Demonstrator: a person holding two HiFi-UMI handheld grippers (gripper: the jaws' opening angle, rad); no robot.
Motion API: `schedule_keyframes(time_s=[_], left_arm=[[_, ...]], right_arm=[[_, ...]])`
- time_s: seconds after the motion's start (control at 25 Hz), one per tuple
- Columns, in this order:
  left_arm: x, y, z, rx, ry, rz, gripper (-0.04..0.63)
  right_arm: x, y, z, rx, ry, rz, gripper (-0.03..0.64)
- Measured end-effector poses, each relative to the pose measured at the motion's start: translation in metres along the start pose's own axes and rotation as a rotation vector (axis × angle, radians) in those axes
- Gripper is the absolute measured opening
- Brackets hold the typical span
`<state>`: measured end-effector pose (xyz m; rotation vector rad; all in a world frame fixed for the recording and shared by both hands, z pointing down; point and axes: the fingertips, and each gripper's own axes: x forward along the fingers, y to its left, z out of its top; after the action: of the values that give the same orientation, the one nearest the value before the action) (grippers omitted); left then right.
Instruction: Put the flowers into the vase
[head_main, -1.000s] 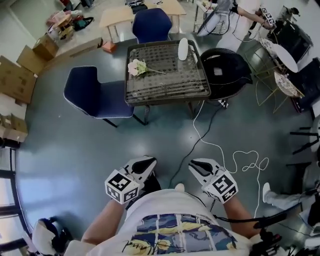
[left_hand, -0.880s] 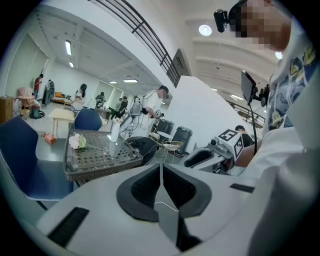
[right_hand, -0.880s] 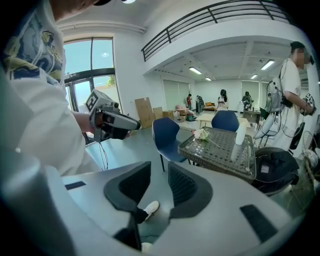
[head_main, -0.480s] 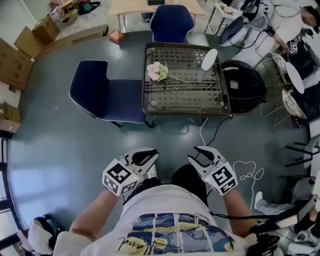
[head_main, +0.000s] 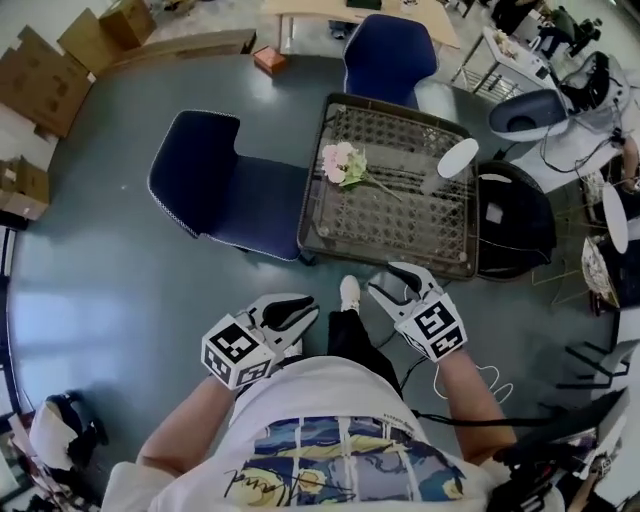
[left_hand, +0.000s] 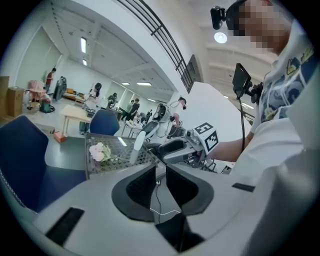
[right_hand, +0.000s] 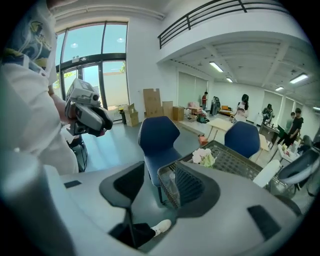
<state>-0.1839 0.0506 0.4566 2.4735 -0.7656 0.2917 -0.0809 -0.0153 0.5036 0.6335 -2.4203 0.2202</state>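
- The right gripper (head_main: 385, 282) is about half open; its jaws have just been opening, with nothing between them. The left gripper (head_main: 303, 312) is nearly closed, only a thin slit showing, and it is empty too.
- The flowers (head_main: 343, 163) lie on the wire-topped table (head_main: 385, 262), ahead of both grippers and well apart from them. The white vase (head_main: 457, 157) is further ahead, to the right of the right gripper, near the table's edge.
- The near rim of the table sits just ahead of the right gripper. A low, hurried reach could knock a jaw on it.
- The stems look thin and lie flat on the mesh. A half-open jaw coming down steeply may scrape the wire or close on a blossom instead, crushing the petals.
- The vase looks tall and narrow. A sideways brush from the right gripper or a swinging stem could probably tip it off the edge.
- The left gripper cannot steady the vase until it opens wider.
- A cable (head_main: 470, 380) lies looped on the floor below the right gripper, and the person could trip on it.
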Motion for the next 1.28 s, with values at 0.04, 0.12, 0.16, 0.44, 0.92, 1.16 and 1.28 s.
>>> schedule_keyframes(time_s=[0.04,0.12,0.16,0.44,0.92,1.16,1.28], left_arm=[[0.009,0.009,0.008,-0.009,-0.001,0.017,0.048],[0.027,0.024,0.029,-0.019,-0.01,0.059,0.055],[0.037,0.029,0.04,-0.019,-0.019,0.079,0.057],[0.106,0.066,0.091,-0.048,-0.055,0.147,0.061],[0.123,0.119,0.115,-0.147,-0.08,0.235,0.061],[0.092,0.146,0.106,-0.164,-0.073,0.23,0.061],[0.073,0.162,0.096,-0.187,-0.06,0.247,0.061]], right_arm=[[0.01,-0.018,0.003,-0.011,0.008,0.019,0.177],[0.027,-0.054,0.01,-0.042,0.022,0.059,0.185],[0.034,-0.072,0.013,-0.057,0.029,0.077,0.191],[0.106,-0.181,0.021,-0.112,0.081,0.179,0.218],[0.252,-0.253,-0.006,-0.133,0.287,0.246,0.249],[0.32,-0.267,-0.024,-0.097,0.379,0.204,0.266],[0.345,-0.268,-0.03,-0.106,0.438,0.205,0.292]])
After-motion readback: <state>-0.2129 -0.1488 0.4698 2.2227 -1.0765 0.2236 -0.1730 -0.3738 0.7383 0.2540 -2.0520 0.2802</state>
